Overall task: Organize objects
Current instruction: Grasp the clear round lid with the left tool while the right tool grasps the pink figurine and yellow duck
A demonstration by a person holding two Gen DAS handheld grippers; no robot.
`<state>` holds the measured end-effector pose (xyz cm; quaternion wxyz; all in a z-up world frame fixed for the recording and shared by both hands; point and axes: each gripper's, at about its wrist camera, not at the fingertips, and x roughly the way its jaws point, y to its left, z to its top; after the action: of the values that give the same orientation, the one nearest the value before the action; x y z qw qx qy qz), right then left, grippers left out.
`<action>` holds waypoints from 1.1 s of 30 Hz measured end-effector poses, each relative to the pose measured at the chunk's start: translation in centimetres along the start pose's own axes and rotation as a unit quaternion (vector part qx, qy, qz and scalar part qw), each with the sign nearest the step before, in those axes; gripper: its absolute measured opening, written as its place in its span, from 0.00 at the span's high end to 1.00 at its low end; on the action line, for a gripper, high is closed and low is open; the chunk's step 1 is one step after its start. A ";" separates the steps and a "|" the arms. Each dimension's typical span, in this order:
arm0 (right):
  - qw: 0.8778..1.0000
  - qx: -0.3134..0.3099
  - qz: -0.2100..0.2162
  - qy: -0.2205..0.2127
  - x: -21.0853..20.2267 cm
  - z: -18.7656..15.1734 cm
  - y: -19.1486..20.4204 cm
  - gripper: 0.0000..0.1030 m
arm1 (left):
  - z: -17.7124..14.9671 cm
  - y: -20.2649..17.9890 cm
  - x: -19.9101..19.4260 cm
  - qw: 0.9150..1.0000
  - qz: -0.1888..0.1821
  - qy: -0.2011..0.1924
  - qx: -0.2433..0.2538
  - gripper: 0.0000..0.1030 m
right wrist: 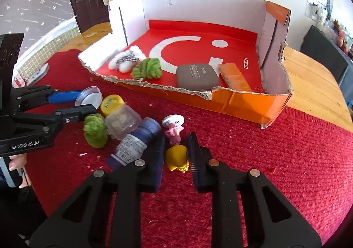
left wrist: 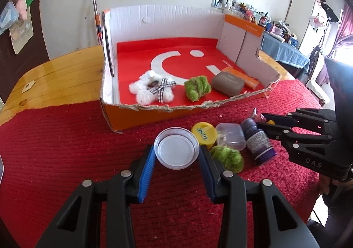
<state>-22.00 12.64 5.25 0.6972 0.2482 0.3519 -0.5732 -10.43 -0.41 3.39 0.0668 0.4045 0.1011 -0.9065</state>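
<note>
My left gripper (left wrist: 176,153) is shut on a clear plastic lid (left wrist: 176,148), its blue pads on either side of the rim, low over the red mat. It also shows in the right wrist view (right wrist: 88,102). My right gripper (right wrist: 176,155) is closed on a yellow toy (right wrist: 176,157) on the mat. Next to it stand a pink figurine (right wrist: 174,128) and a purple bottle (right wrist: 134,144) lying on its side. The orange cardboard box (left wrist: 141,115) holds a white plush (left wrist: 152,91), a green fuzzy ball (left wrist: 196,88), a grey case (left wrist: 228,83) and an orange packet (left wrist: 242,78).
On the red mat (left wrist: 55,148) lie a yellow cap (left wrist: 204,133), a clear small container (left wrist: 231,137) and a second green fuzzy ball (left wrist: 227,157), crowded between the grippers. The wooden table (left wrist: 61,75) shows behind the mat. A wall stands behind the box.
</note>
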 end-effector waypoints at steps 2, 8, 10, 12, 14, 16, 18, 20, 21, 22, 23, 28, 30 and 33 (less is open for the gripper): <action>1.000 0.002 0.002 -0.008 -0.7 0.0 0.0 0.81 | 0.1 -0.1 -0.7 1.000 -0.001 -0.009 0.002 0.59; 1.000 0.008 0.002 -0.029 -2.4 0.4 0.1 0.81 | 0.4 -0.6 -2.5 0.999 -0.005 -0.031 0.007 0.59; 0.999 0.007 0.001 -0.031 -2.6 0.4 0.2 0.81 | 0.4 -0.7 -2.8 0.999 -0.006 -0.035 0.008 0.59; 0.999 0.008 0.003 -0.031 -2.7 0.4 0.3 0.81 | 0.3 -0.8 -3.1 0.999 -0.006 -0.036 0.009 0.59; 0.999 0.010 0.003 -0.030 -2.7 0.3 0.2 0.81 | 0.3 -0.9 -3.2 0.999 -0.007 -0.037 0.010 0.59; 0.999 0.011 0.003 -0.030 -2.7 0.2 0.2 0.81 | 0.3 -0.9 -3.3 0.999 -0.006 -0.038 0.009 0.59; 0.999 0.012 0.004 -0.030 -2.8 0.1 0.2 0.81 | 0.2 -1.0 -3.4 0.999 -0.006 -0.038 0.009 0.59; 0.999 0.013 0.004 -0.029 -2.7 0.1 0.2 0.81 | 0.2 -1.0 -3.4 0.999 -0.006 -0.038 0.010 0.59; 0.999 0.013 0.005 -0.029 -2.7 0.1 0.2 0.81 | 0.1 -1.1 -3.5 0.999 -0.006 -0.039 0.010 0.59; 1.000 0.013 0.006 -0.027 -2.7 0.0 0.2 0.81 | 0.1 -1.2 -3.6 0.999 -0.006 -0.039 0.010 0.59; 1.000 0.013 0.006 -0.027 -2.7 0.0 0.2 0.81 | 0.1 -1.2 -3.6 0.999 -0.006 -0.039 0.010 0.59; 0.999 0.013 0.006 -0.028 -2.7 0.0 0.2 0.81 | 0.2 -1.4 -3.8 0.999 -0.007 -0.040 0.011 0.59; 0.999 0.014 0.009 -0.030 -3.0 0.1 0.3 0.81 | 0.3 -1.5 -4.1 0.999 -0.008 -0.042 0.013 0.59; 0.999 0.011 0.017 -0.046 -4.1 0.6 0.4 0.81 | 0.9 -1.7 -4.6 0.999 -0.010 -0.043 0.017 0.59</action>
<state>-21.85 14.90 8.77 0.7195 0.2351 0.3093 -0.5757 -8.38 1.21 7.63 0.0550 0.3650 0.0867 -0.9253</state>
